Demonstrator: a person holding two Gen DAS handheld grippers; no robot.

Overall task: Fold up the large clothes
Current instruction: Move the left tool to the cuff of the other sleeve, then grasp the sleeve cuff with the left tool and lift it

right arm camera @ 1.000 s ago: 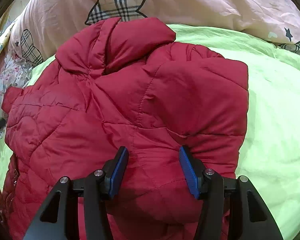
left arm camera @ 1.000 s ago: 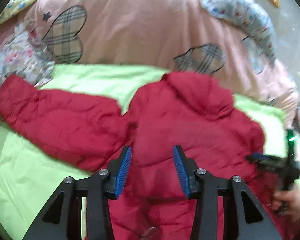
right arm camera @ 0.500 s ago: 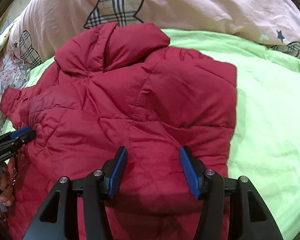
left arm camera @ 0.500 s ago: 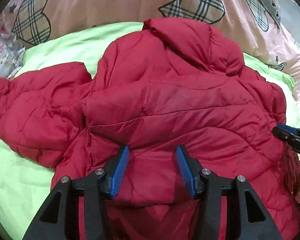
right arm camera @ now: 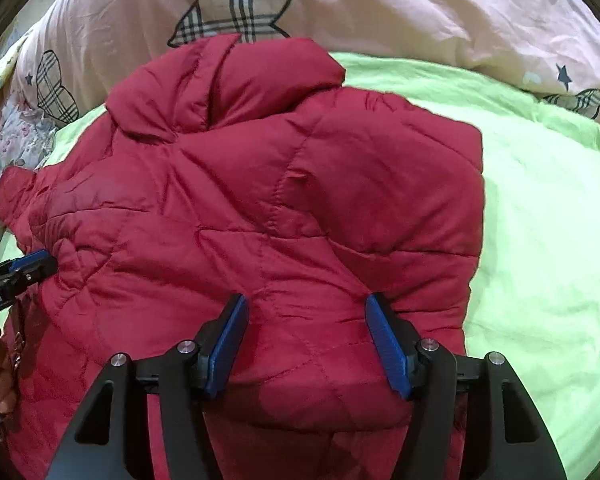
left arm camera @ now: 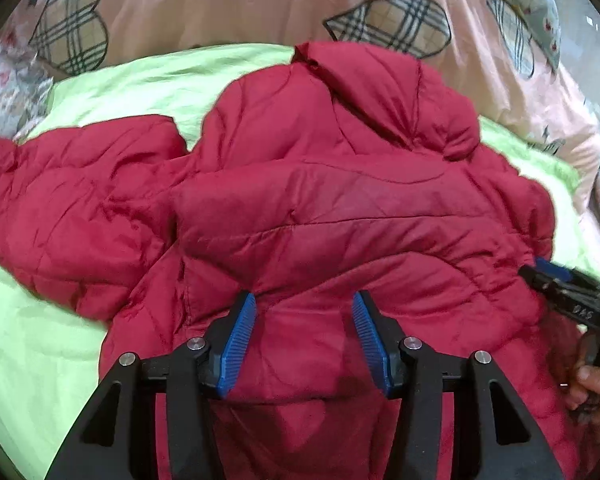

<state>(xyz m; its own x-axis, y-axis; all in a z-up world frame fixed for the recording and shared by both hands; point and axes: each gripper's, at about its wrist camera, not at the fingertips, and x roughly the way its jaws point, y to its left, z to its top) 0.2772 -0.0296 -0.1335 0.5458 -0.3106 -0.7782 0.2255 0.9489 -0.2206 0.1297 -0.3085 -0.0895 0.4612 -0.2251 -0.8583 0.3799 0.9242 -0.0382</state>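
1. The red jacket (left arm camera: 340, 216) is spread on the green sheet (left arm camera: 32, 352), ahead of both finger pairs.
2. Left gripper (left arm camera: 305, 334) and right gripper (right arm camera: 305, 338) have been brought nearer, jaws apart, nothing grasped.
3. A hem grasp is judged next.

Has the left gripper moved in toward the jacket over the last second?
Yes. The left gripper has closed in: the red jacket now fills its view, and the pink plaid-heart quilt shows only along the top edge.

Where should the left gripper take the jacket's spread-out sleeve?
Probably at the cuff end of the sleeve, coming from the left gripper side. It lies flat on the green sheet, away from the red jacket body, so its edge is free to pinch.
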